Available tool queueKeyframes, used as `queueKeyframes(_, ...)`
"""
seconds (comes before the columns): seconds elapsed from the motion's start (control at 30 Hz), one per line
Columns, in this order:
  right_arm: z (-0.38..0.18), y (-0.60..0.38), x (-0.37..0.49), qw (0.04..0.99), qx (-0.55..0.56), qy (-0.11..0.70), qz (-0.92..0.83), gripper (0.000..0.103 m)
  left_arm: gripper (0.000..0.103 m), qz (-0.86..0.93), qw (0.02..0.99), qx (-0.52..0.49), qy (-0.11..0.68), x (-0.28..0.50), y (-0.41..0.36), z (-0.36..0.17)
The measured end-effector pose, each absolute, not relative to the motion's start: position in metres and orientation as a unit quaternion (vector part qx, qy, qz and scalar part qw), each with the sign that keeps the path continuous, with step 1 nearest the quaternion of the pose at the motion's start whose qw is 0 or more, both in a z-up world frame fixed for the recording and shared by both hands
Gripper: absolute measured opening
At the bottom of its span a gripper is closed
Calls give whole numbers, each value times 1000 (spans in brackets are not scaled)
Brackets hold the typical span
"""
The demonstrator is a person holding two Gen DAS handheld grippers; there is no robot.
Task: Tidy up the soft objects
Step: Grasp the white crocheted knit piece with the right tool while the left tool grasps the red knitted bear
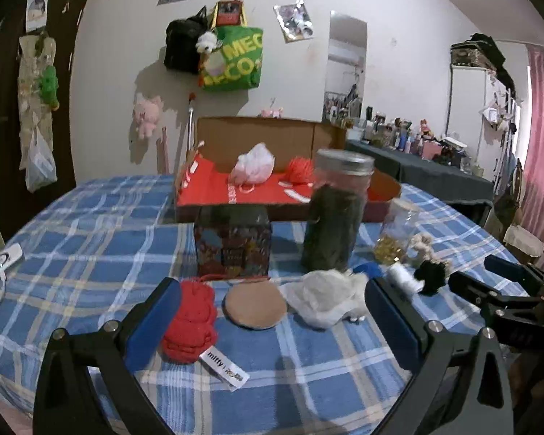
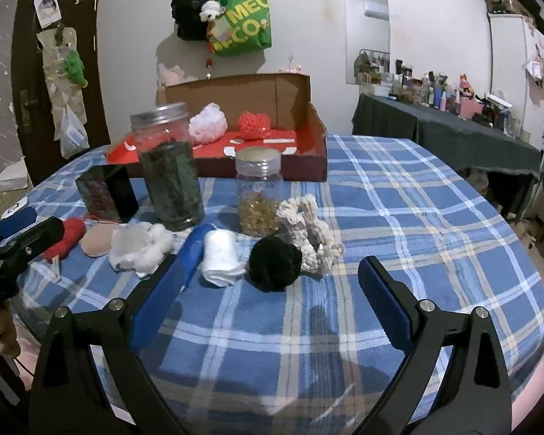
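On the blue plaid cloth (image 1: 90, 239) a row of soft items lies in front of me: a red knit piece (image 1: 188, 320), a beige round pad (image 1: 254, 304), a white fluffy wad (image 1: 326, 295), a white roll (image 2: 219, 257), a black pompom (image 2: 273, 262) and a cream knit piece (image 2: 308, 232). My left gripper (image 1: 272, 288) is open, with the pad and wad between its fingers and the red knit by its left finger. My right gripper (image 2: 272, 264) is open around the black pompom. A cardboard box (image 2: 308, 127) with a red lining holds a pink-white puff (image 2: 208, 123) and a red knit ball (image 2: 254, 123).
A tall dark-filled jar (image 2: 172, 177), a small jar of yellow bits (image 2: 259, 192) and a dark tin (image 2: 105, 195) stand between the soft items and the box. A blue object (image 2: 196, 243) lies by the white roll. A white device (image 1: 1, 262) sits at the cloth's left edge.
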State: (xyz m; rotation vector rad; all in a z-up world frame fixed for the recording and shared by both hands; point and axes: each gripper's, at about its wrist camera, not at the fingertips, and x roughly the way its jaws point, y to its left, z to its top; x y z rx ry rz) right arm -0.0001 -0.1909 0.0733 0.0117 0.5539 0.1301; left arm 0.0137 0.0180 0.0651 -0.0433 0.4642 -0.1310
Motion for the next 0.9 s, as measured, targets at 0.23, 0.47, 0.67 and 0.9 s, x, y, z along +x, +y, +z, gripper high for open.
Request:
queueKeyframes(0.23, 67, -211, 24, 951, 27, 298, 73, 98, 103, -40, 966, -20, 253, 27, 34, 56)
queueKeyframes(0.47, 66, -240, 73, 929, 69, 353, 90, 97, 99, 1, 954, -13, 300, 42, 63, 40)
queueKeyframes(0.67, 54, -245, 102, 902, 86, 409, 110, 56, 60, -8, 938, -27, 346, 56, 77, 24)
queueKeyframes(0.9, 57, -248, 93, 901, 106, 394, 149, 27, 44, -51, 942, -17, 330, 53, 66, 35)
